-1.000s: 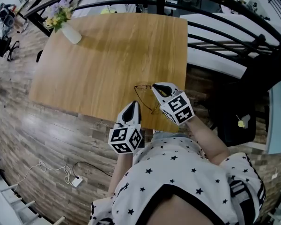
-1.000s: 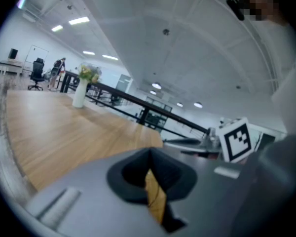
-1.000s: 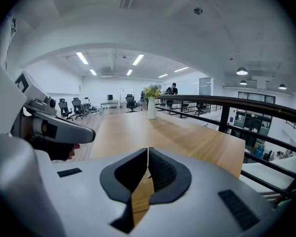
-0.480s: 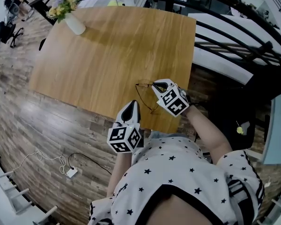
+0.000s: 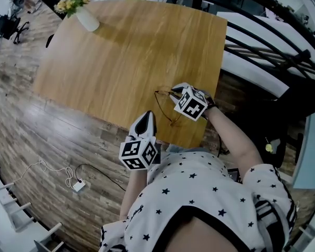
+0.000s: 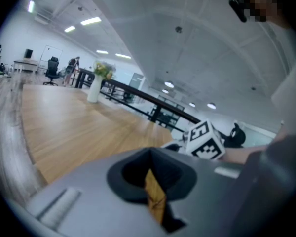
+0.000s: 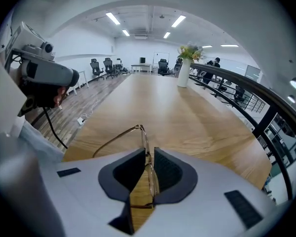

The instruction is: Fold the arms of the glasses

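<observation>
Thin gold-framed glasses [image 5: 163,109] lie near the front right corner of the wooden table [image 5: 121,56], their arms spread toward me. My right gripper [image 5: 174,92] points steeply down at the far end of the frame. In the right gripper view the front rim of the glasses [image 7: 144,137] runs through the narrow gap of the right gripper [image 7: 147,167], which is shut on it. One arm curves off to the left. My left gripper [image 5: 147,116] hovers at the table's front edge, shut and empty [image 6: 155,201], a short way left of the glasses.
A white vase with flowers [image 5: 86,20] stands at the table's far left corner. A black railing [image 5: 262,41] runs along the right side. The table's front edge [image 5: 147,130] lies just under my left gripper, with wooden floor below.
The right gripper has dropped toward the table and rolled, its marker cube now tilted more to the right. The left gripper has hardly shifted.
</observation>
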Motion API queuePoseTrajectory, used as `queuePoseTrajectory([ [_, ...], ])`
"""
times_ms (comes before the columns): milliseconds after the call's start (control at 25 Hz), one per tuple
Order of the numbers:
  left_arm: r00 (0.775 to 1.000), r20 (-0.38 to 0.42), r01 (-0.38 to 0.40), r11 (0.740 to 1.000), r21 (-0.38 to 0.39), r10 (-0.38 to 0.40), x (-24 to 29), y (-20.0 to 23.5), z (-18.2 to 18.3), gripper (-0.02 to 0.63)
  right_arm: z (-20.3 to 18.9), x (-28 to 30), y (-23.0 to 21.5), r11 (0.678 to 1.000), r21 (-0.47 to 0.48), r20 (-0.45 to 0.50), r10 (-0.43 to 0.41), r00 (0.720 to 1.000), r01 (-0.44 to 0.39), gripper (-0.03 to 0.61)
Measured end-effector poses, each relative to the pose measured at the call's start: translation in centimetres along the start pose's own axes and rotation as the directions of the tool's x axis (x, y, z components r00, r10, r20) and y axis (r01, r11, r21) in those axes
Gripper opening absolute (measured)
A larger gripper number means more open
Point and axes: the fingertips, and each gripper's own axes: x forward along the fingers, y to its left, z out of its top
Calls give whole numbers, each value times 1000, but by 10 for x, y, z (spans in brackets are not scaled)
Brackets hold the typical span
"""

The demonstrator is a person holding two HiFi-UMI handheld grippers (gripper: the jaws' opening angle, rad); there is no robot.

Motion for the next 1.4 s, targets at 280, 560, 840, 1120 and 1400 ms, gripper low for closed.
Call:
queuePoseTrajectory([
  [280,1000,-10,-2,1000,-6,2,1,5,0,6,-7,15,4,993,-91,-97,65,993,-74,20],
  [560,1000,-16,-5,1000,-8,5,3,9,-2,6,-14,23,6,986,-128,-143,92,985,-111,21],
  [840,1000,-15,-3,1000,-3,3,6,11,0,6,-12,25,4,985,-134,-140,93,986,-112,23],
  [1120,1000,-10,-3,1000,3,3,4,10,-1,6,-5,16,8,982,-153,-122,90,988,-108,23],
  [1400,1000,-5,5,1000,15,-4,3,6,-1,6,5,2,7,987,-153,-77,40,996,-52,23],
])
